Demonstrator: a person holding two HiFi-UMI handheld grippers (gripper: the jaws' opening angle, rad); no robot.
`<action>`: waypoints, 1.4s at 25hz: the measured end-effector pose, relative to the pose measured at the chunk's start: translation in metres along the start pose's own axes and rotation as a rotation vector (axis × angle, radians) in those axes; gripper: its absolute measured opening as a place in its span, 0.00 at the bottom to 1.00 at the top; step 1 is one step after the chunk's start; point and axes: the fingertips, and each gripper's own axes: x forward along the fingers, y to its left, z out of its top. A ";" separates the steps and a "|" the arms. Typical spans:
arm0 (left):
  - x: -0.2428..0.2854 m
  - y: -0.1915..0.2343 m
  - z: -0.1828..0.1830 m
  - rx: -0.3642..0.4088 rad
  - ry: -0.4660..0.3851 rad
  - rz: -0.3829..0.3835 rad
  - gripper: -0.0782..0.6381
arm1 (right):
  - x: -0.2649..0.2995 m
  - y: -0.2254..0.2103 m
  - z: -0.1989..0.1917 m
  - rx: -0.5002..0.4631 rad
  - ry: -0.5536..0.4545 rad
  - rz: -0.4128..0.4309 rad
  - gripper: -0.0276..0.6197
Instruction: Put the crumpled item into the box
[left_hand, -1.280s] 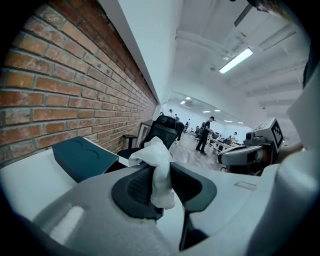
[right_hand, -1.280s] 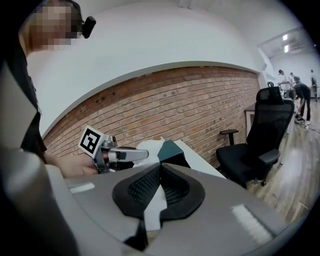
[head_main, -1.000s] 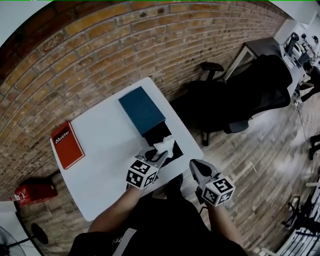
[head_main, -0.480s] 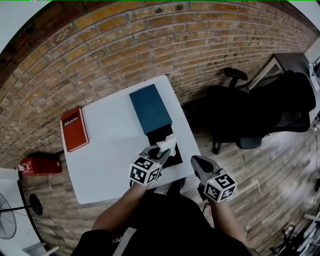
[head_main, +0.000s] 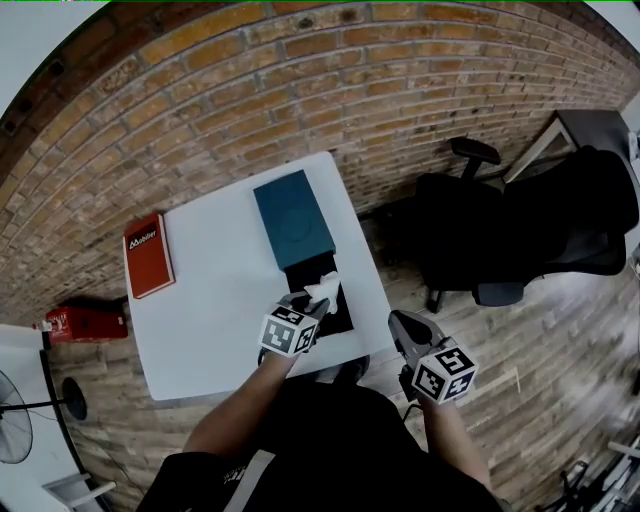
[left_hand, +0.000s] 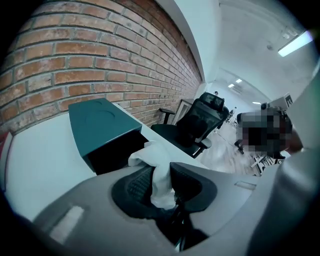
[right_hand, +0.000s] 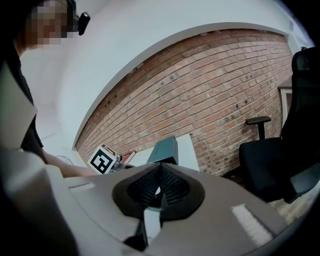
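Observation:
A crumpled white tissue (head_main: 323, 289) is pinched in my left gripper (head_main: 309, 304), which is shut on it above the black open part of the box (head_main: 335, 318). The box's teal lid (head_main: 293, 220) lies farther back on the white table (head_main: 210, 310). In the left gripper view the tissue (left_hand: 158, 170) sticks up between the pads, with the teal box (left_hand: 100, 123) and its dark opening just beyond. My right gripper (head_main: 401, 324) hangs off the table's right front corner. Its jaws (right_hand: 159, 176) are shut with nothing in them.
A red book (head_main: 148, 255) lies at the table's far left edge. A brick wall runs behind the table. A black office chair (head_main: 545, 225) stands on the wooden floor to the right, and a red object (head_main: 85, 322) sits on the floor at the left.
The head view has shifted and pulled back a little. My left gripper keeps the tissue over the box's black opening. The right gripper stays beside the table corner.

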 end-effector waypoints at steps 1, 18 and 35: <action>0.002 0.002 -0.003 -0.001 0.012 0.007 0.24 | 0.000 -0.001 -0.001 0.002 0.001 0.003 0.04; -0.015 0.036 -0.022 0.050 0.076 0.145 0.40 | 0.030 0.029 -0.029 -0.018 0.102 0.109 0.04; -0.053 0.028 0.000 0.123 -0.041 -0.022 0.40 | 0.057 0.098 -0.015 -0.138 0.102 0.109 0.04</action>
